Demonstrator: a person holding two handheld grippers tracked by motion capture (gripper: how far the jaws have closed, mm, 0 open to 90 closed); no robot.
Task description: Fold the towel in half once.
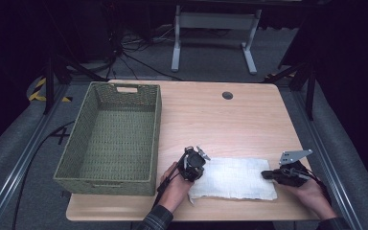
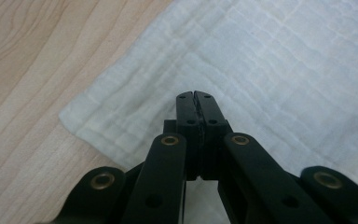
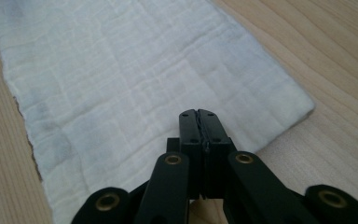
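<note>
Lying flat, white quilted cloth (image 1: 234, 178) between clenched left tongs (image 2: 196, 94) and right tongs (image 3: 198, 113).

The high view is dim and slightly soft — light falls from above onto the table (image 1: 249, 115), while the floor and the far room sink into near black. The woven basket (image 1: 112, 134) casts only a faint shadow, and nothing glares on the wood. Both gripper views are brighter and evenly lit; the white cloth (image 2: 270, 70) shows its weave sharply at mid-distance, but the black jaws at the near edge are blurred — their brass rivets catch small glints.
</note>
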